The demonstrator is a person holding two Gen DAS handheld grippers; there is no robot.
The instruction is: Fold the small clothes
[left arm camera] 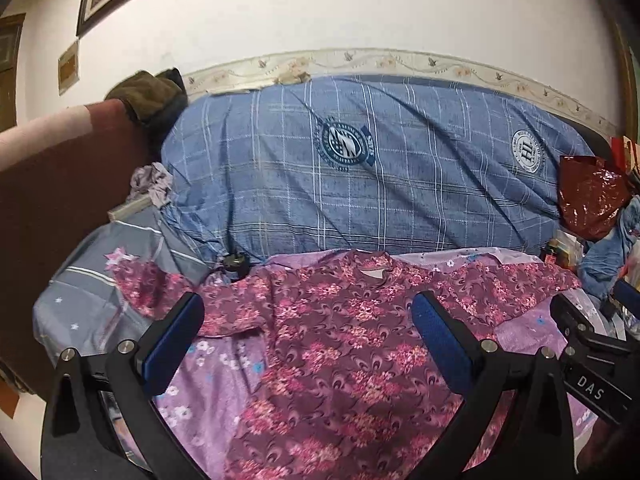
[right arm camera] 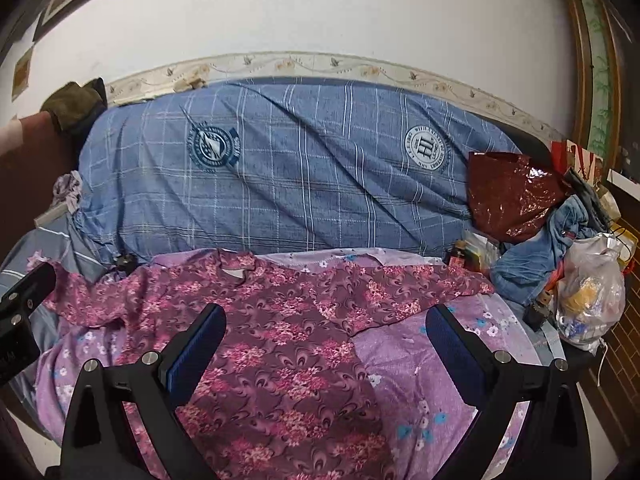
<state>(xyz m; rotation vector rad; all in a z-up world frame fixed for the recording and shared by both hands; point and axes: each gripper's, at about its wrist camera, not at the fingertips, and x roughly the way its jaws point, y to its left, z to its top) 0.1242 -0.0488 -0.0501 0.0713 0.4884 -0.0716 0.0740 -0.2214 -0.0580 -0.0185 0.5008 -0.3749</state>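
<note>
A maroon shirt with pink flowers (left arm camera: pixel 340 352) lies flat on a lilac floral sheet (left arm camera: pixel 208 392), collar toward the back and both sleeves spread out sideways. It also shows in the right wrist view (right arm camera: pixel 280 340). My left gripper (left arm camera: pixel 308 316) is open and empty, hovering over the shirt's body. My right gripper (right arm camera: pixel 326 328) is open and empty, over the shirt's right side near the sleeve. The right gripper's body shows at the right edge of the left wrist view (left arm camera: pixel 592 344).
A large blue checked quilt (left arm camera: pixel 360 168) is piled behind the shirt. A grey star-print pillow (left arm camera: pixel 104 280) lies at the left. A dark red plastic bag (right arm camera: pixel 512 196), blue clothes (right arm camera: pixel 536 252) and a clear bag of things (right arm camera: pixel 592 292) crowd the right side.
</note>
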